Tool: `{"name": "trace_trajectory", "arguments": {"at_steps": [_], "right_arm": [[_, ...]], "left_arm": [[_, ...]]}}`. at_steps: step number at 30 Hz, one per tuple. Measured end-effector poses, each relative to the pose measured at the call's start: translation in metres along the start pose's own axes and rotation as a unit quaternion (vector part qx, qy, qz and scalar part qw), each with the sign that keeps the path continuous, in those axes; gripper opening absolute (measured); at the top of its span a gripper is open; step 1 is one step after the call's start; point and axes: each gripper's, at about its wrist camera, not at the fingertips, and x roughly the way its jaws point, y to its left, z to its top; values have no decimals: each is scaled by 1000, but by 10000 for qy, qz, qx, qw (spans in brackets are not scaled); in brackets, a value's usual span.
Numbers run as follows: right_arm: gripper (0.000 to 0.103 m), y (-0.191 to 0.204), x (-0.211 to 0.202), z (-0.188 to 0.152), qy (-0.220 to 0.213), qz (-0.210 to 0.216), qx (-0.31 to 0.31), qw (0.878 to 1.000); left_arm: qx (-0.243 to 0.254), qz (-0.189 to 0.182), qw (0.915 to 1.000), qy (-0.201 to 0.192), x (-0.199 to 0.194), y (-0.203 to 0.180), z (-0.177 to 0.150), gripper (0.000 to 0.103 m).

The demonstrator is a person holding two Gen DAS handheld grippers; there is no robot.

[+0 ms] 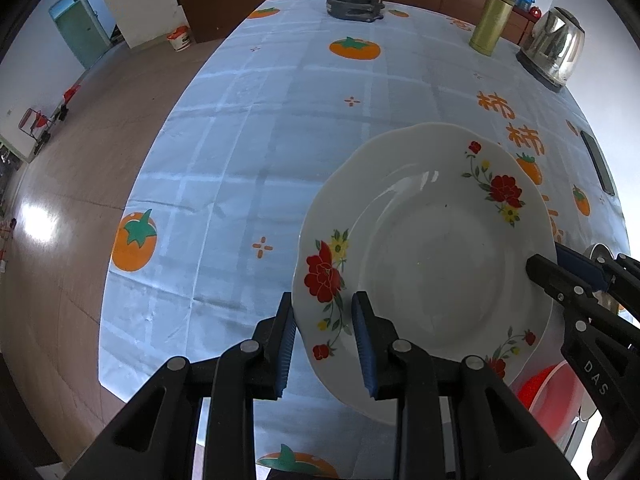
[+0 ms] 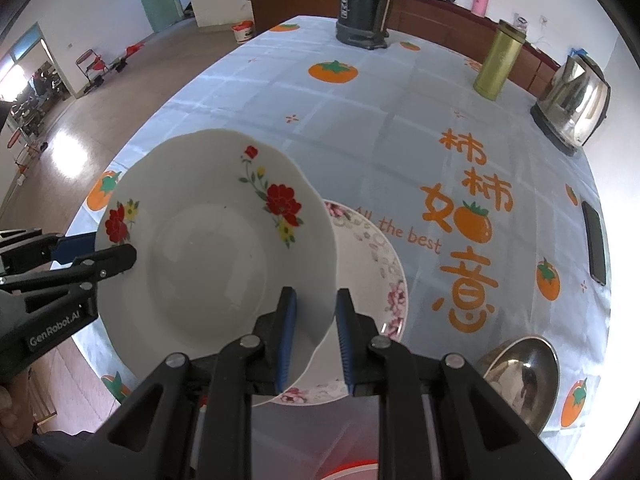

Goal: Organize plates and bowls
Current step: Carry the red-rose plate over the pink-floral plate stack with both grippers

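The white flower plate looks hard, smooth and slippery, and it would break if it fell, so its thin rim is the best place to hold. 2 grippers pinch that rim now. The left gripper pinches the plate's left edge and the right gripper pinches its right edge. The plate hangs tilted in the air, just above the pink flower plate on the table.

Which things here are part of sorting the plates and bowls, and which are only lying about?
Job: red-flower plate, held by left gripper and right gripper; pink-flower plate below it; steel bowl; red bowl.

Lying about: kettle, gold canister, dark jug, phone.
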Motion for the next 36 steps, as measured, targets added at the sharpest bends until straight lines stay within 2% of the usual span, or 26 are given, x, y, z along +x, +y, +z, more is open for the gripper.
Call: {"name": "trace_trajectory", "arguments": {"at_steps": [36], "right_arm": [[20, -43, -7, -17, 54, -246, 405, 9989]], "left_arm": [[485, -146, 9987, 38, 6, -49, 8, 30]]}}
